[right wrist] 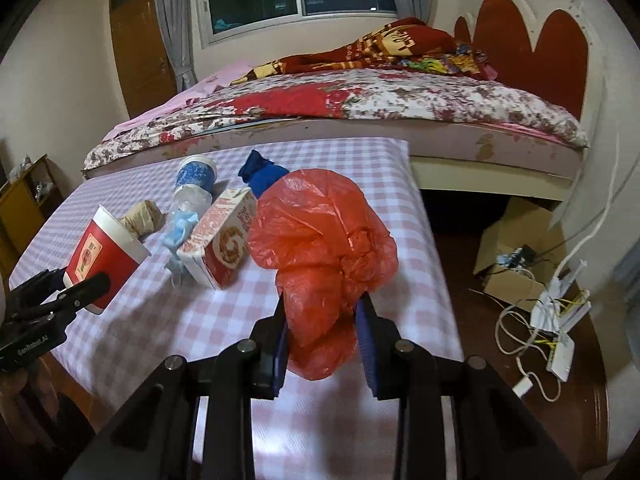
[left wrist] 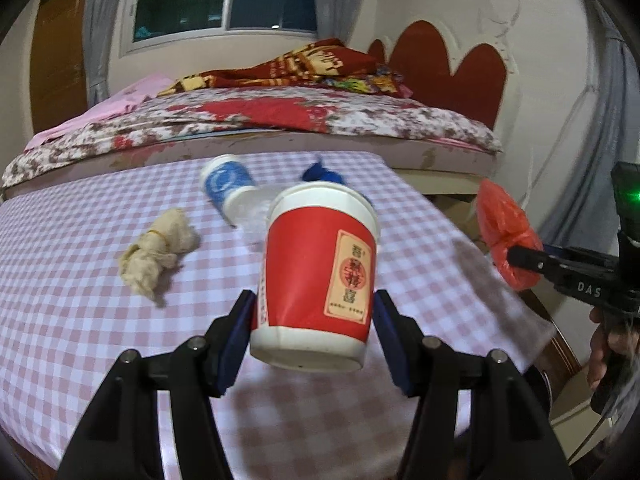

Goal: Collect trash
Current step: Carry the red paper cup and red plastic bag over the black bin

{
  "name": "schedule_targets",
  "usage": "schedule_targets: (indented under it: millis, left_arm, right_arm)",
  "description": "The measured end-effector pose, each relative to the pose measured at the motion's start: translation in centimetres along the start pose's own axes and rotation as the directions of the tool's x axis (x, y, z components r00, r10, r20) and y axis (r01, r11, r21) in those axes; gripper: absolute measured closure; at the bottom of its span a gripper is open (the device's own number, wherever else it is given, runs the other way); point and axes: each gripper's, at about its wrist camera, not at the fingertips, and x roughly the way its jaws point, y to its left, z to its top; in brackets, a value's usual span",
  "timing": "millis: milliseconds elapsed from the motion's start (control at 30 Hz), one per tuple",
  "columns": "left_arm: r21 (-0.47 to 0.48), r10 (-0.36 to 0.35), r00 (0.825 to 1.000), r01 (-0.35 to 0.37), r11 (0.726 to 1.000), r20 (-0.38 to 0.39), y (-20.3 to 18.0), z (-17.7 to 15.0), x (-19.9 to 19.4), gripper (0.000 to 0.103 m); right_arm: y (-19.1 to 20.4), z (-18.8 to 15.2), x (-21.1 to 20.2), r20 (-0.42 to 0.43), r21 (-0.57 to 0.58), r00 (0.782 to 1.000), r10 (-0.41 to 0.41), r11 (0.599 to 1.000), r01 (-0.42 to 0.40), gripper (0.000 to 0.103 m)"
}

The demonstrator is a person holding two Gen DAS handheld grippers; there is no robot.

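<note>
I judge the collecting barely begun — my left gripper (left wrist: 314, 320) clamps the red paper cup (left wrist: 320, 276) at frame centre, my right gripper (right wrist: 324, 336) pinches the red plastic bag (right wrist: 324, 240), while blue cup (right wrist: 195, 174), snack box (right wrist: 222, 240), crushed bottle (right wrist: 185, 216) and beige wad (left wrist: 158, 250) lie on the checked tablecloth (left wrist: 60, 300).

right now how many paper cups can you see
2. The red paper cup is held off the checked table in the left tool. The blue paper cup lies on its side at the table's far end. Others may be hidden behind the clutter.
</note>
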Motion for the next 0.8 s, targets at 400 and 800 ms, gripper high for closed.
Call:
schedule_targets:
  millis: [400, 800]
  left_arm:
    - [0.097, -0.092, 0.996, 0.092, 0.991, -0.004, -6.8, -0.9, -1.4, 0.043]
    - [0.188, -0.211, 0.976, 0.218, 0.958, -0.056, -14.6, -2.8, -1.0, 0.044]
  right_arm:
    - [-3.2, -3.5, -5.2, 0.009, 0.021, 0.998, -0.055, 0.998, 0.055, 0.071]
    - [-8.2, -7.8, -8.8, -0.012, 0.083, 0.994, -0.111, 0.990, 0.111, 0.071]
